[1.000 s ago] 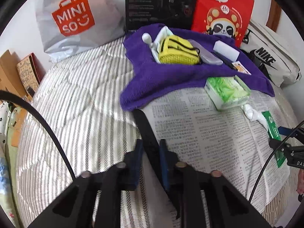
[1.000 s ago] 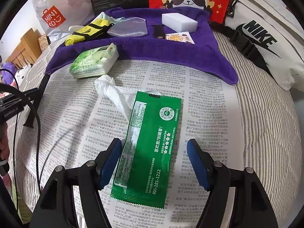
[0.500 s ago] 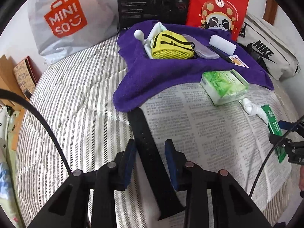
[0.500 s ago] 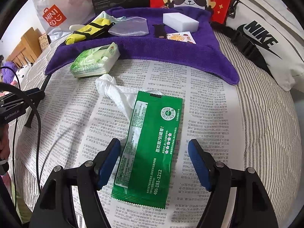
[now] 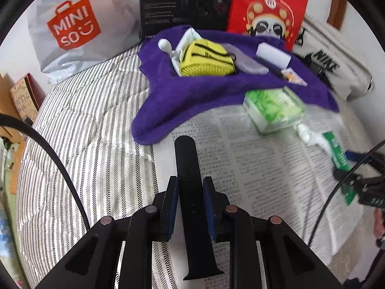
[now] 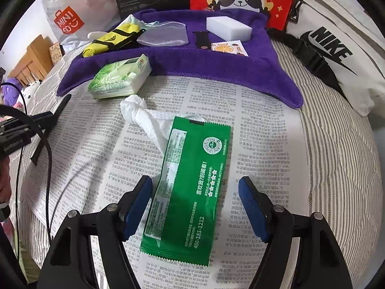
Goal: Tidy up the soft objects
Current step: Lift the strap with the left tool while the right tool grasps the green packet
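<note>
Watch strap — black, rubbery — is clamped between the left gripper jaws above the newspaper, mid-carry. Next likely: setting it on the purple towel. Right gripper jaws gape wide — straddling the green wet-wipe packet.

On the bed lies a newspaper — a towel behind it carries a sponge and pouch; tissue pack at their border, wipe packet nearer.

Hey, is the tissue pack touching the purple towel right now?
Touching. In the right wrist view the green tissue pack overlaps the front edge of the purple towel, its far end lying on the cloth with no gap showing.
</note>
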Motion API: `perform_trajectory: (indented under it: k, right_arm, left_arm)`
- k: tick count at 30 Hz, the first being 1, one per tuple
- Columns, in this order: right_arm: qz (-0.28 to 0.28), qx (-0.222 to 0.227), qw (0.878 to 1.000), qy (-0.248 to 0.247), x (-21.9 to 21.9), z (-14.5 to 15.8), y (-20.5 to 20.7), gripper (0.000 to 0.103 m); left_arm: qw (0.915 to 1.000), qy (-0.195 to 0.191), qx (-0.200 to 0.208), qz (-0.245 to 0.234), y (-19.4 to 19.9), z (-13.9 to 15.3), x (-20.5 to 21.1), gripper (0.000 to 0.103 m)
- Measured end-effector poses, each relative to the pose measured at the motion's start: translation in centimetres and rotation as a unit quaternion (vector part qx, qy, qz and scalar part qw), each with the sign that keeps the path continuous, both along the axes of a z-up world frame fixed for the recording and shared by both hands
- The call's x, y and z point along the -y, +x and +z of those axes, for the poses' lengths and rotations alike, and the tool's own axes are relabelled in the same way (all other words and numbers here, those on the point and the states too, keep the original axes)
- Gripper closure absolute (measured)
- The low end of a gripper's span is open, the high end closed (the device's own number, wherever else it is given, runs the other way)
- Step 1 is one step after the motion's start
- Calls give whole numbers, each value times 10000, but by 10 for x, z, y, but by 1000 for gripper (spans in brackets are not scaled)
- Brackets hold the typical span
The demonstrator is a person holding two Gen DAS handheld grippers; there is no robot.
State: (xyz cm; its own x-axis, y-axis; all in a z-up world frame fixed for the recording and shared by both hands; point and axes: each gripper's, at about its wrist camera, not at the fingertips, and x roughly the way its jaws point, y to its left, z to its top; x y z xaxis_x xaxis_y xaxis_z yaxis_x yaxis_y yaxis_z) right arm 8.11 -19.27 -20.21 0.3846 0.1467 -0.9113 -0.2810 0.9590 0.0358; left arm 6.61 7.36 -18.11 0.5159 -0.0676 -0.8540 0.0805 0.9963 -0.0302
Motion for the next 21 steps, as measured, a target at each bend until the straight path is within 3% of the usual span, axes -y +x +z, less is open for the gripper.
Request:
perform_trajectory:
  k: [7,9,10,13,15,21]
  right_arm:
    - [-52,235,9997,0,-3,-3,3,31]
    - [-39,309,9995,15,-1,0,2,45]
    - [-71,317,9995,29,1,1,2,58]
    - [-73,235,9997,92,6,4,3,63]
    - [-87,227,9997,99,9,5,3,72]
    - [-145,116,9994,301,19,9,3,78]
  left_arm:
    - [9995,275,101,-81,1,-1,10,83]
    - [9998,171,64,-81,2,-1,7,83]
    - [9999,105,41,-76,2,0,6,83]
    - [9999,-60,27,-95,2,0,3,83]
    - [9998,-144,49,-105,1,2,3,83]
    - [9993,-344,109,-122,3,9,2,83]
